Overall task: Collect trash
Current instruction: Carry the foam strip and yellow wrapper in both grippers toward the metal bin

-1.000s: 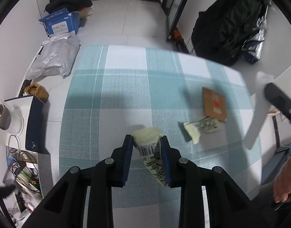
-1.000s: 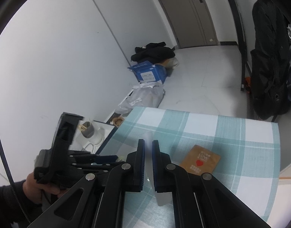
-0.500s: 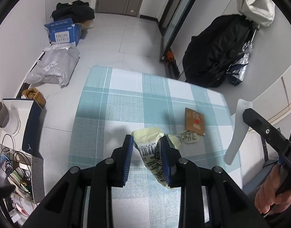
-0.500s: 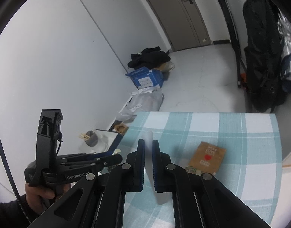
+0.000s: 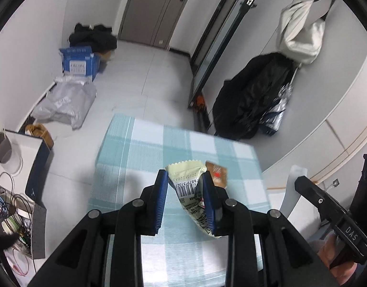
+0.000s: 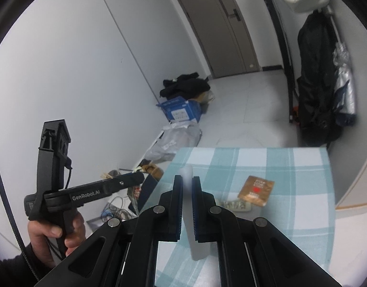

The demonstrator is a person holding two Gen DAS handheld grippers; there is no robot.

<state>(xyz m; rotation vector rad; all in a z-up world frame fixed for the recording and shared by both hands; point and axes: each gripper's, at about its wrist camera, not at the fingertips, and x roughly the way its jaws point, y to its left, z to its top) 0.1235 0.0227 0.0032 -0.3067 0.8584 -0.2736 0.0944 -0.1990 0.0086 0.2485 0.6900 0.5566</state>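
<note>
My left claw [image 5: 184, 186] is clamped on a pale yellow wrapper [image 5: 189, 192] with a barcode, pinched by its edges so that it hangs clear above the checked counter [image 5: 145, 148], its long axis running down toward me. My right claw [image 6: 187, 186] is all but closed on a thin white strip [image 6: 191, 217] — blurred, so I can't say what it is — standing lengthwise between the pads. What the next pick turns on: the brown packet [image 6: 256, 190] with the red heart lies flat ahead and to the right of the right claw, a smaller printed wrapper [image 6: 233, 206] just nearer me — both closer to my right hand. From the left wrist the held wrapper hides most of that packet and all of the small one; the right wrist shows both. No bin is visible in either view.
</note>
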